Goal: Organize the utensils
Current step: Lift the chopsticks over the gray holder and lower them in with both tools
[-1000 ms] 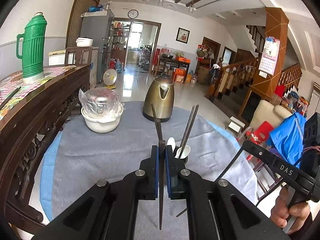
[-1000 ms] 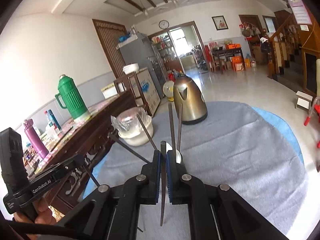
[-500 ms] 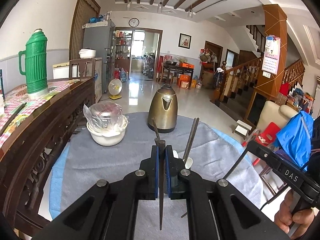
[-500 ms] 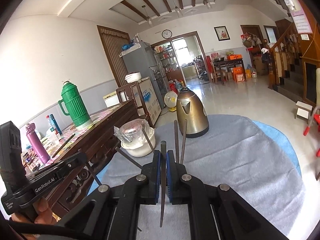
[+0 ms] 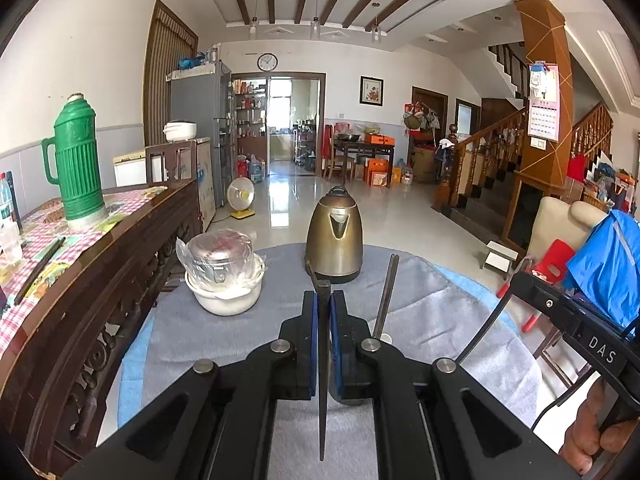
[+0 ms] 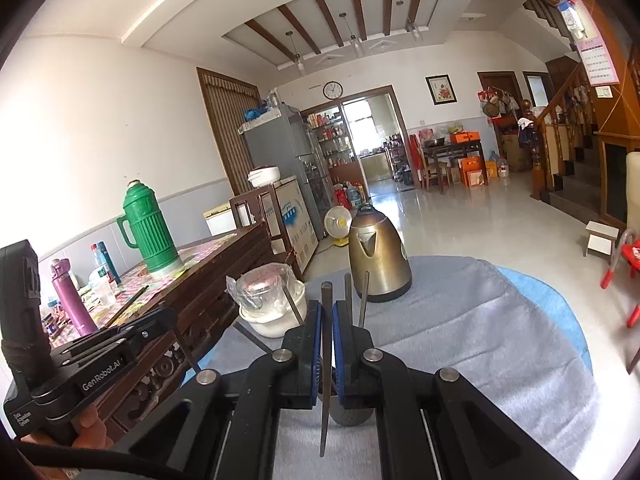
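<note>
My left gripper (image 5: 325, 300) is shut on a dark chopstick (image 5: 322, 392) that runs upright between its blue pads. Just beyond, another chopstick (image 5: 385, 296) and a white spoon (image 5: 386, 338) stick up from a holder that the fingers mostly hide. My right gripper (image 6: 326, 308) is likewise shut on a dark chopstick (image 6: 326, 380). Below its pads shows the grey perforated utensil holder (image 6: 349, 416), with two chopsticks (image 6: 362, 300) standing in it. Each gripper's body shows at the edge of the other's view, held by a hand (image 5: 592, 436).
A brass kettle (image 5: 334, 248) stands at the back of the grey-clothed round table (image 5: 440, 320). A white bowl with a bagged metal pot (image 5: 224, 280) sits back left. A carved wooden sideboard (image 5: 120, 264) with a green thermos (image 5: 76, 168) borders the left.
Both grippers have risen with their chopsticks still clamped. The holder and its utensils have sunk lower in both views, now mostly behind the fingers.
</note>
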A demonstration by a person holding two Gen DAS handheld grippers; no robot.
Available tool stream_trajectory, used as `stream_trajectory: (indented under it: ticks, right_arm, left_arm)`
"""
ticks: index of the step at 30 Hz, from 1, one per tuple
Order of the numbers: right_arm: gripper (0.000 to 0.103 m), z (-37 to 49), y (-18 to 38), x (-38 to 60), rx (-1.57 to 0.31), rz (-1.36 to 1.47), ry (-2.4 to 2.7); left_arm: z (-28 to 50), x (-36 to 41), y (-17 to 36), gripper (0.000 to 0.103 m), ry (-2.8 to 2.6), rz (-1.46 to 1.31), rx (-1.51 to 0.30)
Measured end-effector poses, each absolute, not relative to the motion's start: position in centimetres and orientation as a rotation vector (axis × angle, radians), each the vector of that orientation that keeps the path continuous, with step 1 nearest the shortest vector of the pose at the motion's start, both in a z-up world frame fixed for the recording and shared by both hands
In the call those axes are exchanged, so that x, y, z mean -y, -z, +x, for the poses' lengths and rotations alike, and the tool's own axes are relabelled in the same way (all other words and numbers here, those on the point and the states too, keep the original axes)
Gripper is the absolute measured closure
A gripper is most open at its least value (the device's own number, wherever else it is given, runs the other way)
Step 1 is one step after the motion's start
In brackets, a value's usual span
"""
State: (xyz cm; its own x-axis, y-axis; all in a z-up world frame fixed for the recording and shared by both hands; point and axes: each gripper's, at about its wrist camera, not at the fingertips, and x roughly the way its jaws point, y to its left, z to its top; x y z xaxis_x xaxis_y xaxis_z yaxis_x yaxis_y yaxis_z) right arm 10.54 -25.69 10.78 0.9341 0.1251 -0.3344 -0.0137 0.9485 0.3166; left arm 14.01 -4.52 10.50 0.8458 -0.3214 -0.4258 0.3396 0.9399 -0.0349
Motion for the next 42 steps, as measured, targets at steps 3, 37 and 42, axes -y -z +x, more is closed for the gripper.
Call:
stream_trajectory:
  ticks: [3, 37, 42]
  right_arm:
    - [0.097, 10.5, -11.1, 25.9, -0.349, 0.317, -0.073]
    - [0.097, 13.6, -12.6, 26.9, -0.289, 0.325, -0.072]
    - [0.097, 14.3, -12.7, 27.2, -0.283, 0.331, -0.066]
  left_arm:
    - [14.1, 4.8, -10.8, 0.096, 0.351, 0.048, -0.437]
    - [16.9, 8.5, -14.6, 0.096, 0.358, 0.082, -0.331]
    - [17.4, 8.8, -14.7, 0.096, 0.355, 0.074, -0.325]
